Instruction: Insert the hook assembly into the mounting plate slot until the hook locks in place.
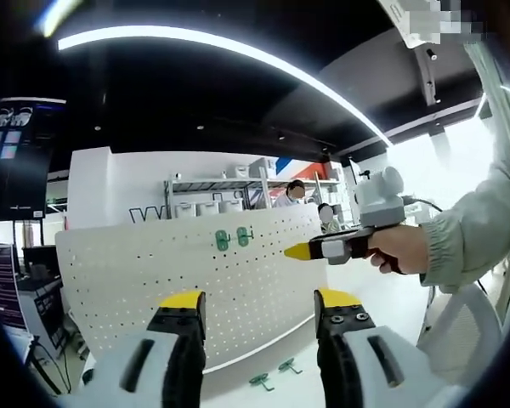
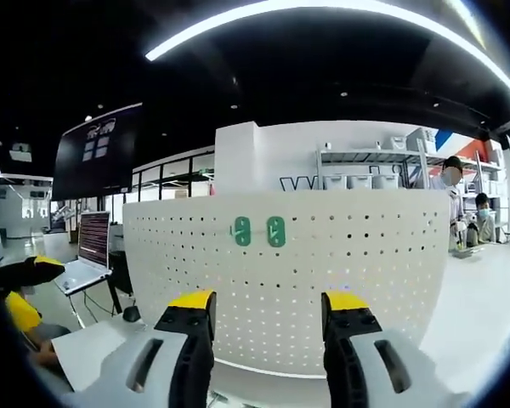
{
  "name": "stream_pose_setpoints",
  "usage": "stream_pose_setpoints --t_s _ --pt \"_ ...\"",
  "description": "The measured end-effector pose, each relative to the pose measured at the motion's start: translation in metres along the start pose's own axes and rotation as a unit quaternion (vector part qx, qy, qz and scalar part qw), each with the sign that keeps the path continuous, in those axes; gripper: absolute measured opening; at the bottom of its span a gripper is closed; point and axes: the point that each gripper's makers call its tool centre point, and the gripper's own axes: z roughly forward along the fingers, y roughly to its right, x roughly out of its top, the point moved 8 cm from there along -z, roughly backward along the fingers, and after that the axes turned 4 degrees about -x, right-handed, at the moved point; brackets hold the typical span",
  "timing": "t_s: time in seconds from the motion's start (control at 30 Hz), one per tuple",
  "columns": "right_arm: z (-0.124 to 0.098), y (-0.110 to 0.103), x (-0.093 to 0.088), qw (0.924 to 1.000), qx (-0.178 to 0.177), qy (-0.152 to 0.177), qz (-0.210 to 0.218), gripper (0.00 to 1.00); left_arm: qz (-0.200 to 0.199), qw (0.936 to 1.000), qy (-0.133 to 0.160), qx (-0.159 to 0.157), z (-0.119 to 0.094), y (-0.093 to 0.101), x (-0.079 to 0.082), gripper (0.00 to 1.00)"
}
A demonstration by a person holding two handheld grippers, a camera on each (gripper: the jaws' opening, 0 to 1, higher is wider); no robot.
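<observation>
Both claws gape wide and grip nothing: the left claw (image 1: 259, 308) and the right claw (image 2: 269, 310) face the white perforated pegboard mounting plate (image 2: 323, 280). Two green plastic hooks (image 2: 258, 231) sit side by side high on that plate; two more green hooks (image 1: 274, 375) lie on the white worktop (image 1: 263, 395) at its foot.

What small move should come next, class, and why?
Probably lower the open, empty left gripper toward the loose green hooks lying on the table below the pegboard. Two green hooks already hang on the board, and the right gripper is empty too.
</observation>
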Motion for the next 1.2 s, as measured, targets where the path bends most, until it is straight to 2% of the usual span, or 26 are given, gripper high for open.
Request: stream_pose_setpoints --t_s 0.37,0.67,0.97,1.2 --pt "-0.033 -0.004 -0.010 0.9996 0.023 -0.017 0.003 0.49 -0.003 0.9999 -0.006 -0.015 0.016 0.004 -0.007 0.53" --pt "-0.057 0.002 -0.023 0.9992 0.027 -0.028 0.002 0.49 -0.008 0.9994 -0.012 -0.031 0.034 0.008 -0.014 0.53" --pt "-0.071 0.008 -0.041 0.9985 0.022 -0.050 0.010 0.49 -0.010 0.9983 -0.035 -0.045 0.044 0.004 -0.026 0.52" --pt "-0.073 0.006 -0.048 0.9979 0.023 -0.057 0.019 0.48 0.005 0.9952 -0.066 -0.073 0.052 -0.006 -0.037 0.50"
